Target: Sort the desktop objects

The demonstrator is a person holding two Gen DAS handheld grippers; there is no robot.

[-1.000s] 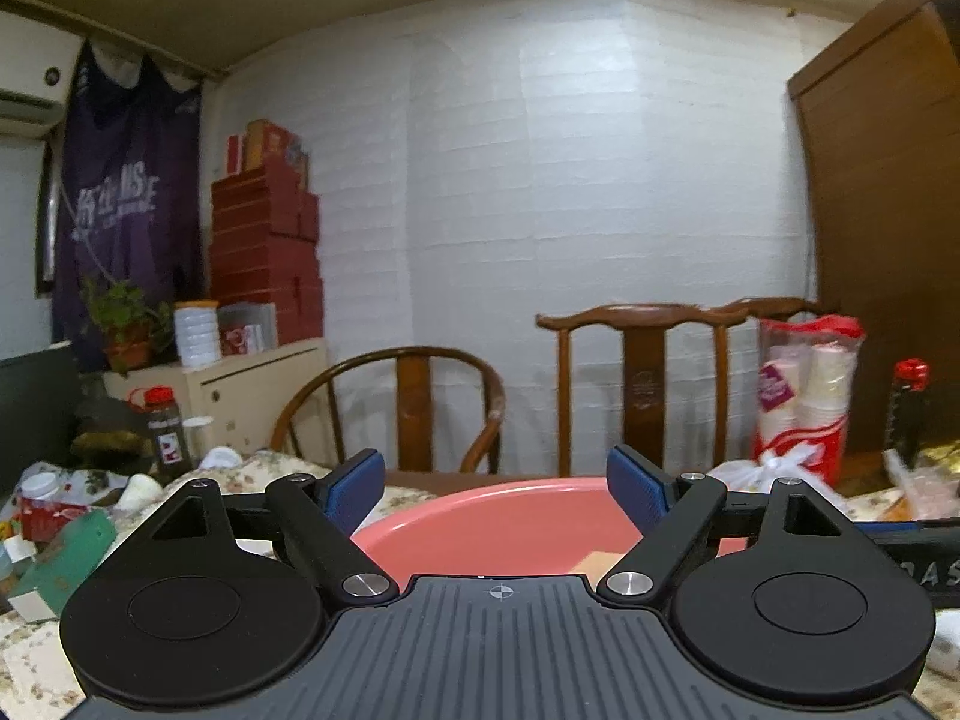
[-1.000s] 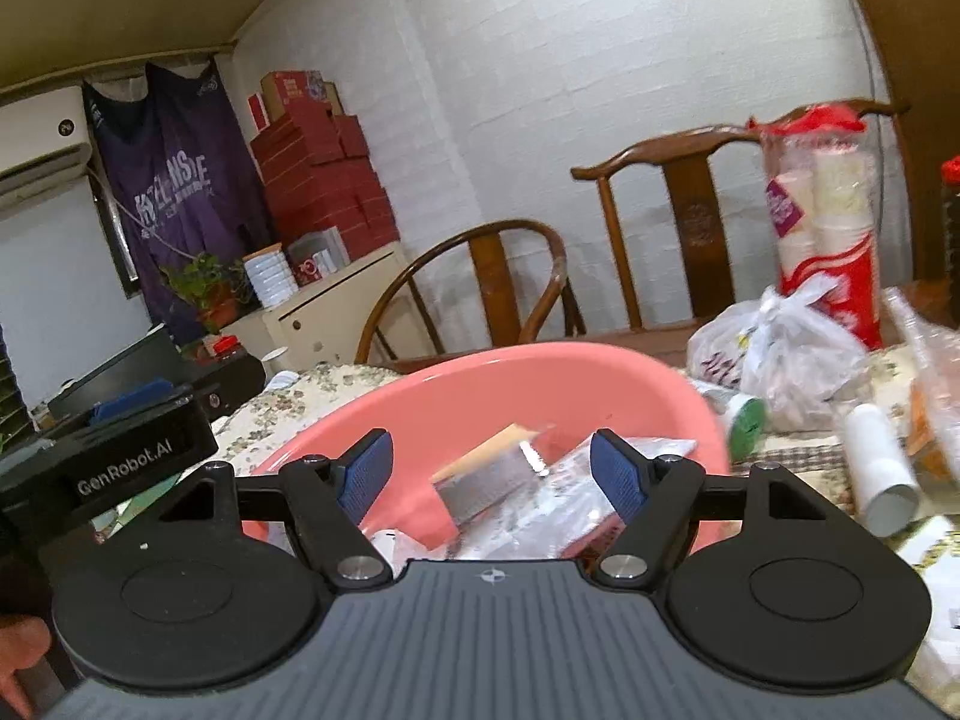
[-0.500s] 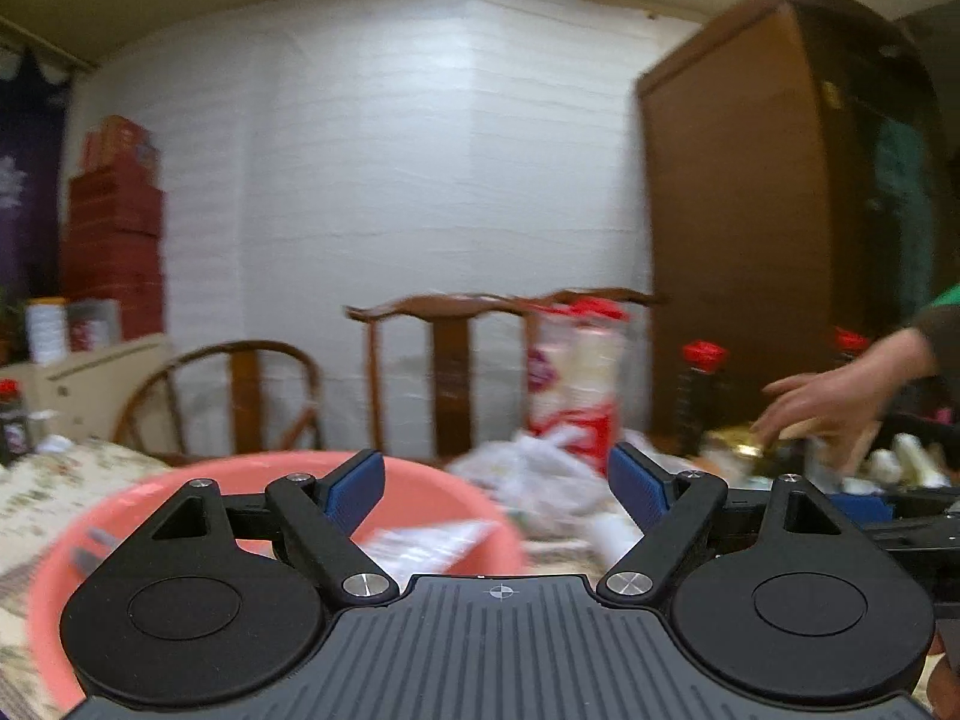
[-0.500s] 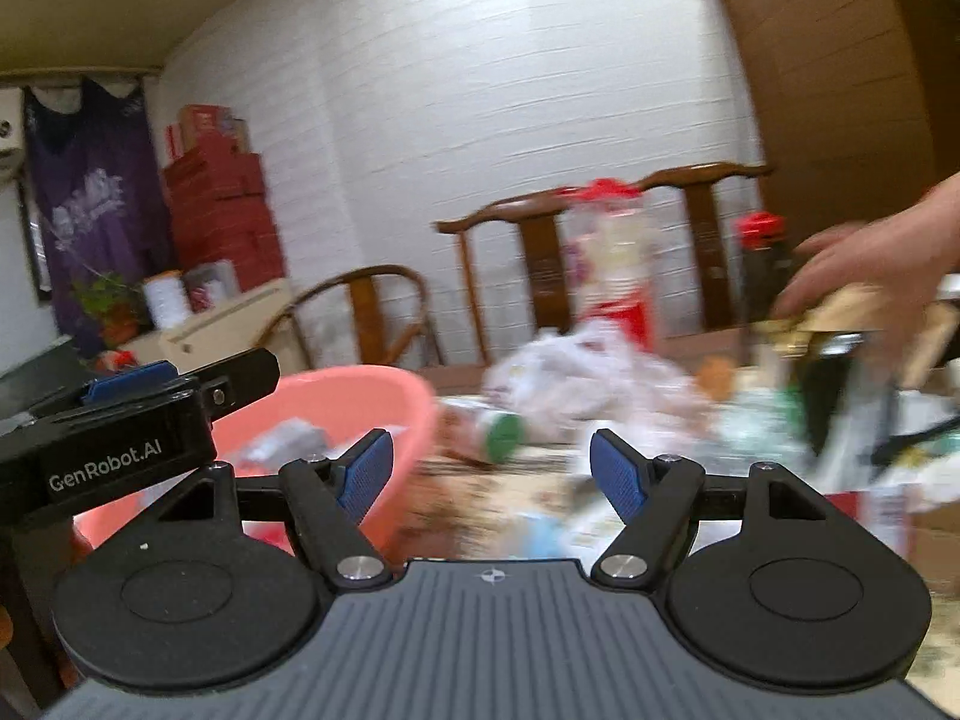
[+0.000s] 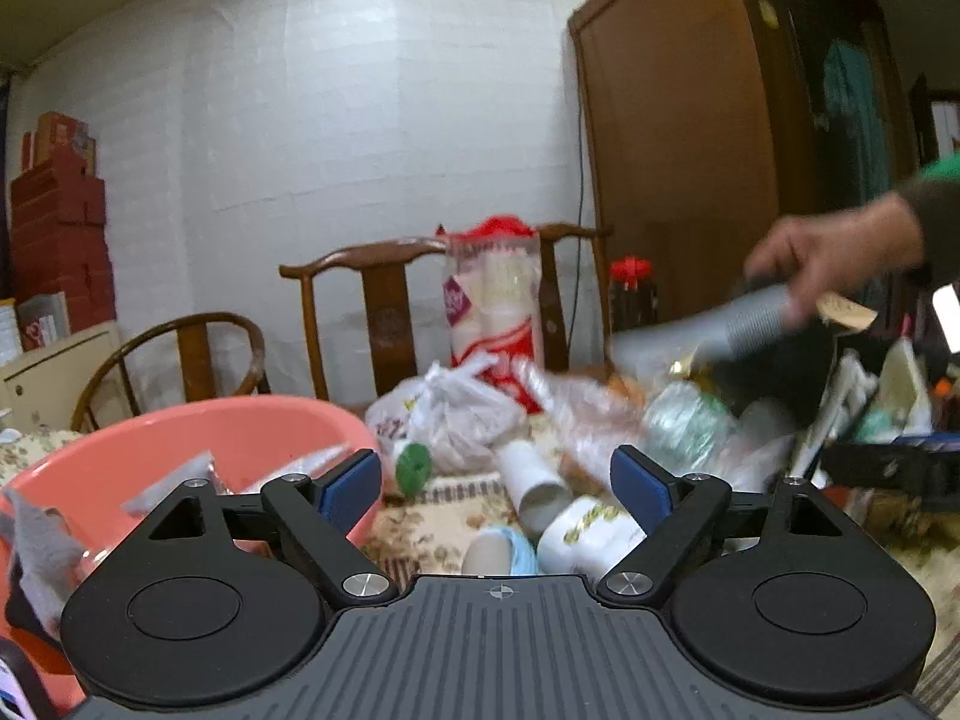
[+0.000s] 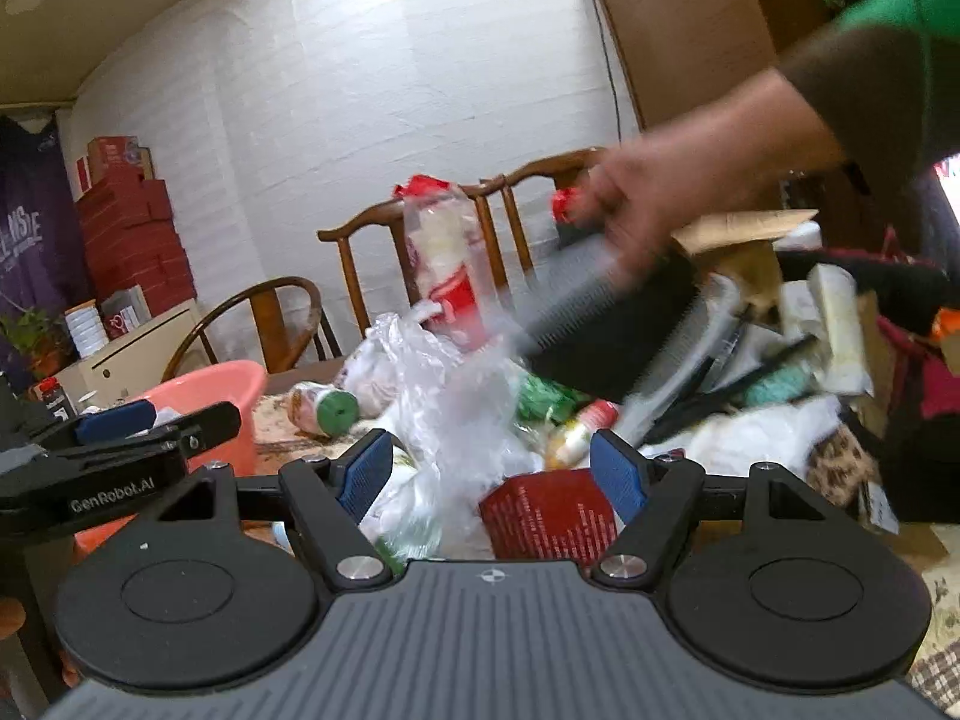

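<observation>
Left claw [image 5: 497, 480] jaws wide, nothing between; right claw [image 6: 492, 471] jaws apart, empty, tilted slightly down.

Pink basin [image 5: 252, 426] at left on the flowered cloth, holding silvery packets [image 5: 174, 477] and grey cloth [image 5: 42, 546]. Just beside its rim, a bottle with green cap [image 5: 413, 467] lying on its side. Behind that, a knotted white plastic bag [image 5: 444, 405]. Tall sleeve of paper cups [image 5: 495, 306] upright at the back, red at top and bottom. White tube [image 5: 534, 480] lying open end forward, touching a white jar with gold lettering [image 5: 591, 531]; light blue item [image 5: 501, 549] beside it. Red box [image 6: 549, 513] near the front, clear crumpled plastic [image 6: 462, 414] over it. Heaped, blurred clutter at right.
</observation>
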